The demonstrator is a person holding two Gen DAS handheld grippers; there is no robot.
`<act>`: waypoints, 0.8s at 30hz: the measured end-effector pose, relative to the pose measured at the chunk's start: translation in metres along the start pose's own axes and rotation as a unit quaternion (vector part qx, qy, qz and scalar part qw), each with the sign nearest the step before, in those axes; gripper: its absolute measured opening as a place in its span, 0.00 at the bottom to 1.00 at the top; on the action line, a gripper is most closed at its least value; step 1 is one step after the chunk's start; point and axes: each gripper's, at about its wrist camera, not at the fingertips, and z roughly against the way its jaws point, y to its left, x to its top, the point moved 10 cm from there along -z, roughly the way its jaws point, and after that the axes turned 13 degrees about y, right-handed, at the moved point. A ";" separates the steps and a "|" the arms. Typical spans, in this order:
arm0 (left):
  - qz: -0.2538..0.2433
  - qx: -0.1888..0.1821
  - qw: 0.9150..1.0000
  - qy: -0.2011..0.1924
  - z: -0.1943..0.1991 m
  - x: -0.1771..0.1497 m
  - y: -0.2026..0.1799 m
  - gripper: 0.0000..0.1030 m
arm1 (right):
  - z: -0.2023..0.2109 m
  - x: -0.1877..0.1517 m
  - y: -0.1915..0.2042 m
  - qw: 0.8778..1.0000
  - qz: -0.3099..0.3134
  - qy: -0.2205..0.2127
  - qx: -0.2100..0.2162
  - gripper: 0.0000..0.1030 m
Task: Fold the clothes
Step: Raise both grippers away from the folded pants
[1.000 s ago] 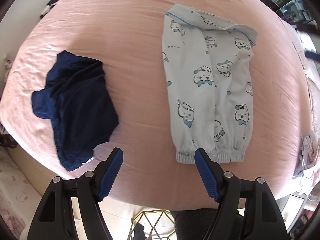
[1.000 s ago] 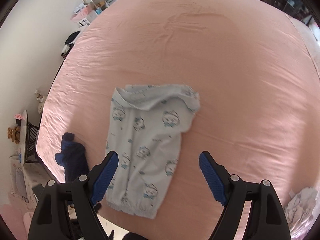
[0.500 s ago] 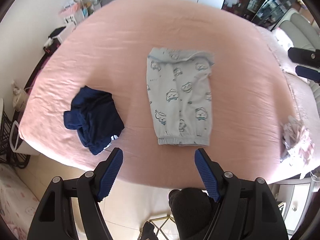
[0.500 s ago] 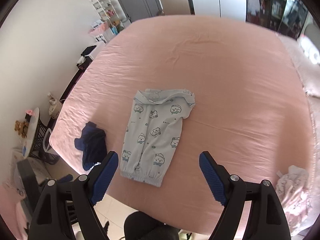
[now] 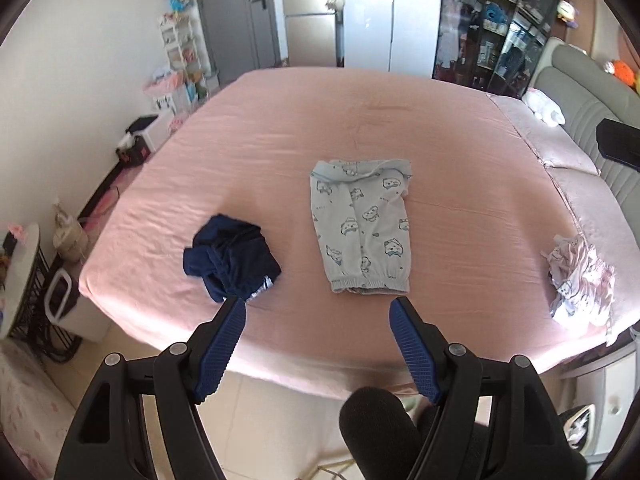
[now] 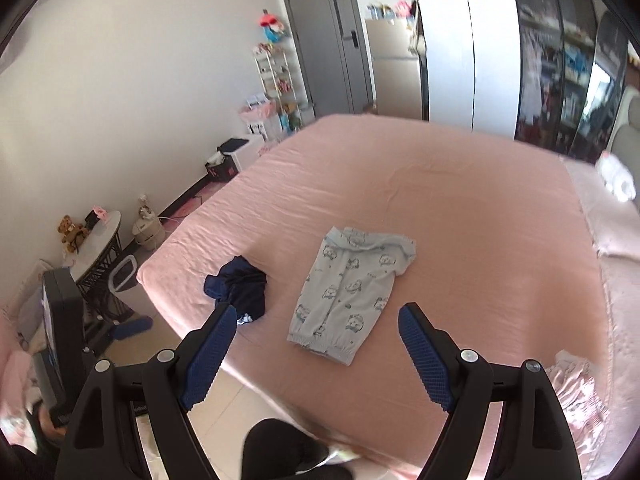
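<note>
- Left wrist view: left claw [image 5: 318, 344] held apart, empty, above bed [image 5: 280, 160] edge.
- Right claw [image 6: 316, 354]: apart, empty.
- Patterned trousers [image 5: 362, 236]: laid flat, halved lengthwise; cuffs are best gripped evenly.
- Navy garment [image 5: 230, 258]: crumpled.

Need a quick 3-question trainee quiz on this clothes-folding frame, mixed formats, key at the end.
1. True or false: the left gripper is shut on the navy garment.
2. Multiple choice: the light blue printed pants are A) hanging off the bed edge, B) lying flat near the middle of the pink bed, C) held in the right gripper.
3. Fill in: the crumpled pink-and-white garment lies near the bed's ____ edge as the left wrist camera sees it.

Key: 1 false, both grippers are open and empty. 2 B. 3 right.
</note>
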 end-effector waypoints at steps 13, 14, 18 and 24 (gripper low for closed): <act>-0.167 0.095 0.980 -0.051 -0.070 -0.012 -0.016 0.81 | -0.078 -0.053 0.008 0.978 0.132 0.005 -0.163 0.80; -0.170 0.089 0.980 -0.048 -0.078 -0.011 -0.016 0.81 | -0.088 -0.055 0.006 0.978 0.133 0.012 -0.162 0.80; -0.182 0.050 0.982 -0.024 -0.113 -0.007 -0.020 0.81 | -0.127 -0.062 -0.003 0.978 0.136 0.040 -0.155 0.80; -0.245 0.096 0.965 -0.017 -0.156 0.000 -0.024 0.81 | -0.185 -0.073 -0.017 0.976 0.142 0.083 -0.146 0.80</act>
